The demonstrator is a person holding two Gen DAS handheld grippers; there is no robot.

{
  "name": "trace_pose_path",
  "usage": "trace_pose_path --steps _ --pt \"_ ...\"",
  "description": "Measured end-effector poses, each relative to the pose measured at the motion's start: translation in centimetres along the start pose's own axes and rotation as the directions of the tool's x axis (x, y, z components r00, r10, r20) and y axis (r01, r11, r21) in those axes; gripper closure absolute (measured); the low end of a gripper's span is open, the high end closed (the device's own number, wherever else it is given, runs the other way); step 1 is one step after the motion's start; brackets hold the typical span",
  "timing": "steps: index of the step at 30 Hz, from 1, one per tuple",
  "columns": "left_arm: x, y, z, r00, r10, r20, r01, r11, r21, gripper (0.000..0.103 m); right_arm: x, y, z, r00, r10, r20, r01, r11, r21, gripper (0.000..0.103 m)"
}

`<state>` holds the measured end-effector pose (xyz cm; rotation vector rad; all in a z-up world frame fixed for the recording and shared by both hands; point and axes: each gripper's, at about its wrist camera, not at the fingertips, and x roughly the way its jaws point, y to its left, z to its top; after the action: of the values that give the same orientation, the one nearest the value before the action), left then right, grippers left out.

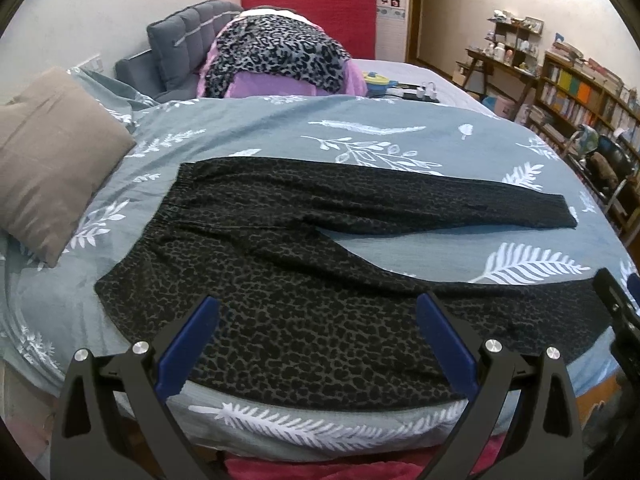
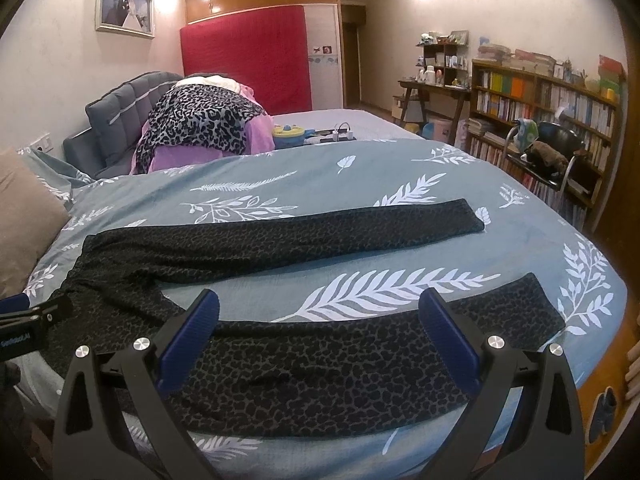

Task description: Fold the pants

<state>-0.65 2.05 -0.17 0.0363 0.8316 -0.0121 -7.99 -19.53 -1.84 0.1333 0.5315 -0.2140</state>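
The pants lay spread flat on the leaf-print bedspread, waistband toward the brown pillow, legs splayed apart; the near leg's cuff was cut off behind the other tool in the left view; the left gripper and right gripper both hovered spread wide, holding nothing; bare bedspread lay between the legs and beyond the far cuff.

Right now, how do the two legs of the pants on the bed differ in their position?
The far leg lies toward the middle of the bed, away from both tools; the near leg runs along the front edge, under the open right hand-held gripper. The far leg's cuff points toward the bookshelf side; the near leg's cuff ends nearer the bed's corner. Both lie flat, spread apart, in the same dark leopard print.
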Motion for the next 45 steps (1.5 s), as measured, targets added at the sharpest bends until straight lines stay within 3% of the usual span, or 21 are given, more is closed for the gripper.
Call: trace_pose_path --steps 29,45 --pt "2.0 1.0 0.0 0.997 0.069 -0.022 -0.069 0.998 0.013 0.005 1.3 -1.3 -0.3 0.999 0.007 -0.049 -0.005 0.999 0.044 0.003" --pt "5.2 4.5 2.4 0.988 0.153 -0.031 -0.153 0.988 0.003 0.005 3.7 -1.9 -0.3 0.996 0.003 -0.093 0.003 0.998 0.058 0.003"
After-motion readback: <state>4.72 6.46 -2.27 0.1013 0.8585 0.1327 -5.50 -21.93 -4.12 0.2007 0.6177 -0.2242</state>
